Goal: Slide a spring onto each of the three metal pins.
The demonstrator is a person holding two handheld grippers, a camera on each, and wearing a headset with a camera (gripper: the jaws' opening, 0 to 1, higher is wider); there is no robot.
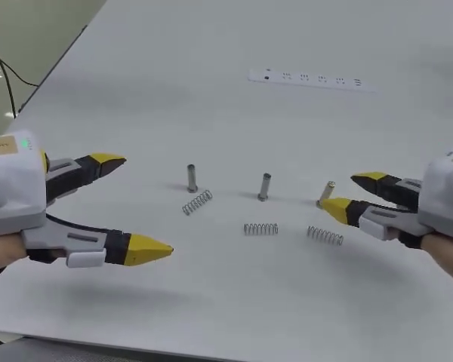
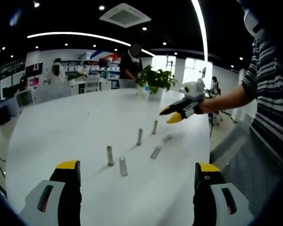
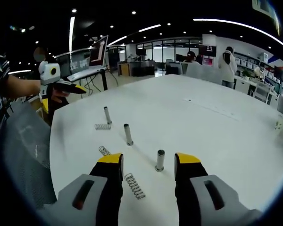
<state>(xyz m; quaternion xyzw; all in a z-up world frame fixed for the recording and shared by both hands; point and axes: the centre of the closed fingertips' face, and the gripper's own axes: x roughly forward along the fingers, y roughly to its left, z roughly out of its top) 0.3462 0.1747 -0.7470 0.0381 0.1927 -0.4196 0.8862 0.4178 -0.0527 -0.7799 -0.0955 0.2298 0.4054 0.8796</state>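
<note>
Three short metal pins stand upright in a row on the white table: left pin (image 1: 192,178), middle pin (image 1: 265,186), right pin (image 1: 327,193). A loose spring lies near each: (image 1: 197,202), (image 1: 260,228), (image 1: 325,236). My left gripper (image 1: 132,204) hovers open at the left, well short of the left pin (image 2: 110,156). My right gripper (image 1: 347,193) is open too, its tips just beside the right pin (image 3: 160,160), which stands ahead between the jaws. A spring (image 3: 134,186) lies by the lower jaw. Nothing is held.
A white power strip (image 1: 309,78) lies flat at the back of the table (image 1: 211,302). A black cable (image 1: 7,75) hangs off the left edge. The table's near edge runs along the bottom. People, desks and a potted plant (image 2: 155,80) stand far off.
</note>
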